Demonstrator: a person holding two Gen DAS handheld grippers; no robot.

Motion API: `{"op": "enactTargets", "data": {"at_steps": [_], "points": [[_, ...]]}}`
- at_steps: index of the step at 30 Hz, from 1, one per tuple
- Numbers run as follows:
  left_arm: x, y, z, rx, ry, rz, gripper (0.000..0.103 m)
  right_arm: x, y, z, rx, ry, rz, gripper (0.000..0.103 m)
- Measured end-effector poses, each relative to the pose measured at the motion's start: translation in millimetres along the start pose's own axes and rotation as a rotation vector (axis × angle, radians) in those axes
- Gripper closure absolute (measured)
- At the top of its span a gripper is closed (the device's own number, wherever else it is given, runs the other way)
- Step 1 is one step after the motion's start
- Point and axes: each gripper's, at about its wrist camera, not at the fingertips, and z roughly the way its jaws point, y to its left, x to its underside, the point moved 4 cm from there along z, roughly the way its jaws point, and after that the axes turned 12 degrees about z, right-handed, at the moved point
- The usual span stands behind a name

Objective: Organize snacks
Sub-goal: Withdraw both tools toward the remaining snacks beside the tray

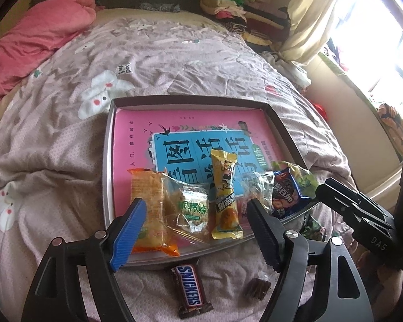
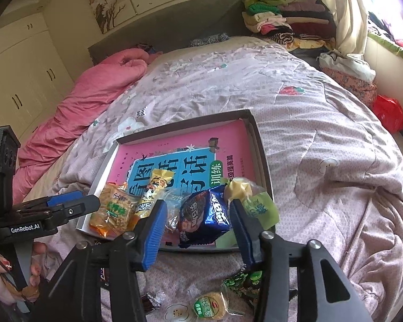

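Note:
A shallow box [image 1: 108, 145] [image 2: 263, 161] with a pink book in it lies on the bed. Along its near edge lie an orange packet [image 1: 150, 212], a clear green-label snack [image 1: 192, 209], a yellow packet [image 1: 224, 196], a blue Oreo packet [image 1: 284, 193] [image 2: 204, 217] and a green packet [image 2: 258, 206]. My left gripper [image 1: 198, 228] is open and empty above the box's near edge. My right gripper [image 2: 197, 225] is open, its fingers either side of the Oreo packet. A Snickers bar [image 1: 190, 287] and a brown sweet [image 1: 258, 288] lie on the quilt outside the box.
A round green-label snack [image 2: 209, 306] and a dark wrapped sweet [image 2: 150, 302] lie on the quilt near me. A pink duvet [image 2: 88, 107] is bunched at the left. Folded clothes [image 2: 282, 18] are stacked by the headboard. A window and curtain are at the right.

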Motion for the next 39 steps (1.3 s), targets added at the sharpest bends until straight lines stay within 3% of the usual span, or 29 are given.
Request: {"op": "enactTargets", "data": {"at_steps": [13, 39], "points": [[5, -1, -20, -0.014, -0.012, 0.01, 0.023, 0, 9, -20, -0.023, -0.042, -0.037, 0.043], [34, -10, -33, -0.012, 0.021, 0.021, 0.022, 17, 21, -35, -0.039, -0.041, -0.092, 0.035]]}}
